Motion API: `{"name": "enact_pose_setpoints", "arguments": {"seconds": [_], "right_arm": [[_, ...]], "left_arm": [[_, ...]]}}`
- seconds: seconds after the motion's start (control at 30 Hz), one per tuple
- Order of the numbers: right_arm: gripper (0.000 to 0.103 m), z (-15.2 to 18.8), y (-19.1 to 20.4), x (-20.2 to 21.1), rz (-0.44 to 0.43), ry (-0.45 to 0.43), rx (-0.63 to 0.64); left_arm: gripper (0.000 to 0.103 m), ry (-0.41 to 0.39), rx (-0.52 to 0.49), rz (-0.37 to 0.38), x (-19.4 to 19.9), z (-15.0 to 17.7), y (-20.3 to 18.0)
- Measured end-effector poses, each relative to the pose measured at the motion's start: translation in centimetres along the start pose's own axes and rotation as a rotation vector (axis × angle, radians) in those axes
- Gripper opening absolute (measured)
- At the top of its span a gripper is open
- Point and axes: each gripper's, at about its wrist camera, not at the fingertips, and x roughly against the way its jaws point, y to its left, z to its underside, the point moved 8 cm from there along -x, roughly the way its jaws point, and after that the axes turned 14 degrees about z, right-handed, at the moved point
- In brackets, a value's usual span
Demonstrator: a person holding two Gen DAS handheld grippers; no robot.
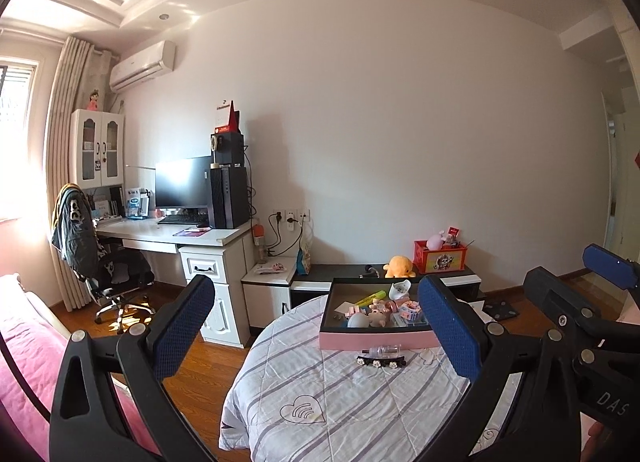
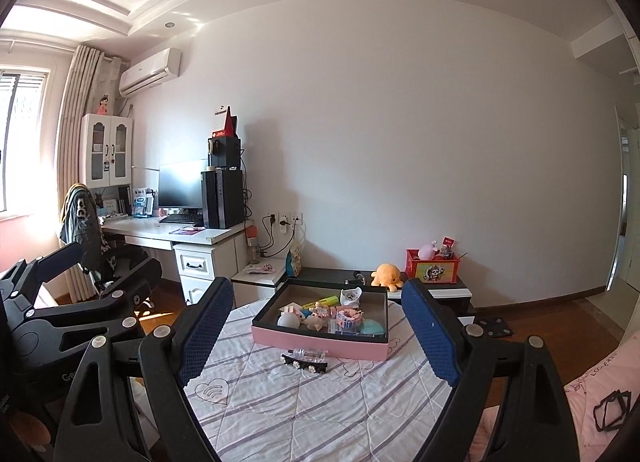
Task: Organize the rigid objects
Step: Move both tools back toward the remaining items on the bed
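Both grippers hang above the near end of the quilt [image 1: 320, 402], pointing almost level at the tray, with nothing between their fingers.

Left gripper [image 1: 316, 326]: its blue-padded fingers stand wide apart and hold nothing.

Ahead of it, on the quilt just in front of the tray's pink front wall, lie the two loose pieces: a small clear bottle [image 1: 385, 350] on its side and, nearer the camera and just beside it, a black hair clip [image 1: 381, 362] with pale flowers. I cannot tell whether they touch.

The tray [image 1: 378, 338] already holds a jumble of small toys, a yellow marker and a white dish; its near right corner looks the least crowded from the right wrist view.

Right gripper [image 2: 318, 332]: its fingers also stand wide open and empty, and bottle and clip sit between them in its view.

My reading is that the step in hand is the approach to one of these pieces. To do it well, tip the chosen gripper downward and come in from above. Take the bottle across its short width so it cannot roll, and press lightly, since the quilt gives. The clip is thin and flat, so the fingers should straddle its narrow side. Keep the other gripper clear of the tray wall.
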Motion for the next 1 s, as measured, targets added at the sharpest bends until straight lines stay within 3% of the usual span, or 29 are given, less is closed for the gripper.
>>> {"name": "enact_pose_setpoints", "arguments": {"seconds": [0.57,1.0], "right_arm": [[0.088,0.7,0.1,-0.5,0.007,0.014,0.008],[0.088,4.4,-0.2,-5.2,0.017,0.132,0.014]], "left_arm": [[0.103,0.023,-0.002,-0.002,-1.1,0.7,-0.1],[0.103,0.156,-0.004,0.005,-6.8,4.7,-0.2]]}}
